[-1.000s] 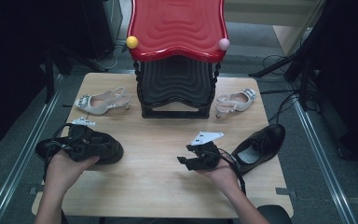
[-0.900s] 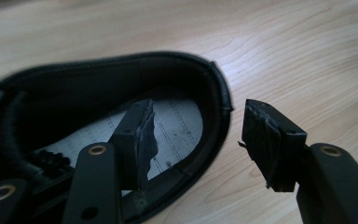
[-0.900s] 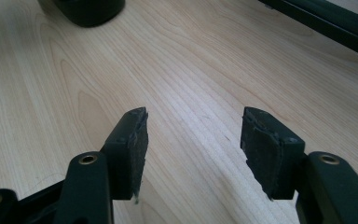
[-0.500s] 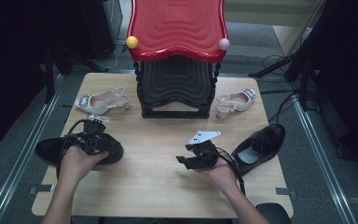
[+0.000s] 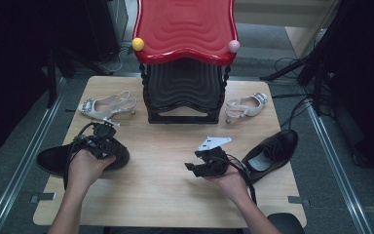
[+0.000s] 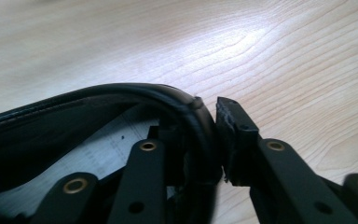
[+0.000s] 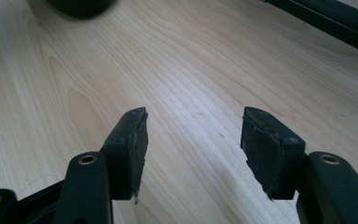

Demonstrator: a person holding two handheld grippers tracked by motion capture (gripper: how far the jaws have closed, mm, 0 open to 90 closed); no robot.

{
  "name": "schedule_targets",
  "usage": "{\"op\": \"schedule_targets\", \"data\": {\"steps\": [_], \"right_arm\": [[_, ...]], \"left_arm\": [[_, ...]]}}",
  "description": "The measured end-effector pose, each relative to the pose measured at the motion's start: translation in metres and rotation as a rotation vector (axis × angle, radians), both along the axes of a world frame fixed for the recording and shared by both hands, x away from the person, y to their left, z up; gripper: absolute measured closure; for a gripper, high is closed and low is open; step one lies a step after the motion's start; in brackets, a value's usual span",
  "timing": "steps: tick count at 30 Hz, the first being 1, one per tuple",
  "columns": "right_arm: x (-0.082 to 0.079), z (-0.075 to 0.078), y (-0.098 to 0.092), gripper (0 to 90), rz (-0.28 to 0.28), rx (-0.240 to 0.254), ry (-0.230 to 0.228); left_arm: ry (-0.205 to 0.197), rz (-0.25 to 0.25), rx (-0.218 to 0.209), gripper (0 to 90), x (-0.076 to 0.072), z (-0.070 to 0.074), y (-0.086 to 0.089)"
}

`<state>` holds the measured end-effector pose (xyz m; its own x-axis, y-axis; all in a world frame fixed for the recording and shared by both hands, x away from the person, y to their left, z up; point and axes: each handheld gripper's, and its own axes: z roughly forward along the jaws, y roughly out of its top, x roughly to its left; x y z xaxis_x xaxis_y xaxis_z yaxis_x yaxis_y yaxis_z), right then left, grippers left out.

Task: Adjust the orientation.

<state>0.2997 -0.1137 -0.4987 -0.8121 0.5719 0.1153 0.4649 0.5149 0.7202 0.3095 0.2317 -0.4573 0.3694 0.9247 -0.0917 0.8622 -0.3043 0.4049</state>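
Note:
A black leather shoe [image 5: 53, 160] lies at the table's front left. My left gripper [image 5: 100, 142] is on its right end. In the left gripper view the shoe's collar rim [image 6: 121, 91] runs between the jaws of the left gripper [image 6: 198, 122]: one jaw is inside the shoe, and the outer pad [image 6: 233, 135] presses on the rim. These jaws have just been closing, and they grip the rim. My right gripper [image 5: 202, 165] hovers low over bare wood at front centre. The right gripper [image 7: 193, 135] stands open with nothing between its pads. The matching black shoe [image 5: 272, 152] lies just right of it.
A black shoe rack [image 5: 185, 87] with a red wavy top [image 5: 185, 27] stands at the back centre. One beige heeled sandal [image 5: 107, 105] lies left of it, another [image 5: 246, 105] right of it. Bare tabletop [image 5: 160, 146] separates the two hands.
My left gripper has moved right along the black shoe, and its jaws have come together on the collar rim. The right hand has kept still.

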Motion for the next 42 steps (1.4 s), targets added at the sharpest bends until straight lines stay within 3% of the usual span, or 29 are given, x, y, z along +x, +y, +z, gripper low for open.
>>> {"op": "schedule_targets", "data": {"steps": [1,7,11,20,27,32,38,42], "right_arm": [[0.0,0.0,-0.001,41.8,0.0,0.002,0.001],[0.0,0.002,-0.002,41.9,-0.009,0.012,-0.001],[-0.001,0.003,-0.002,41.8,-0.007,0.015,-0.008],[0.001,0.005,-0.006,41.9,-0.025,0.026,-0.009],[0.0,0.008,-0.01,42.0,-0.034,0.033,-0.017],[0.0,0.008,-0.015,42.0,-0.048,0.04,-0.014],[0.0,0.009,-0.02,42.3,-0.063,0.044,-0.009],[-0.002,0.01,-0.025,42.4,-0.083,0.049,-0.01]], "left_arm": [[-0.008,0.001,-0.004,74.7,-0.002,0.003,0.001],[-0.026,-0.012,-0.126,79.7,-0.012,0.021,0.014],[-0.043,-0.045,-0.158,79.9,-0.016,0.029,0.007],[-0.025,-0.113,-0.167,79.4,-0.019,0.051,-0.03],[-0.002,-0.191,-0.206,79.0,-0.016,0.062,-0.061],[0.011,-0.229,-0.238,78.6,-0.009,0.063,-0.081],[0.033,-0.289,-0.274,79.0,0.001,0.054,-0.109],[0.04,-0.315,-0.27,79.0,0.007,0.051,-0.128]]}}
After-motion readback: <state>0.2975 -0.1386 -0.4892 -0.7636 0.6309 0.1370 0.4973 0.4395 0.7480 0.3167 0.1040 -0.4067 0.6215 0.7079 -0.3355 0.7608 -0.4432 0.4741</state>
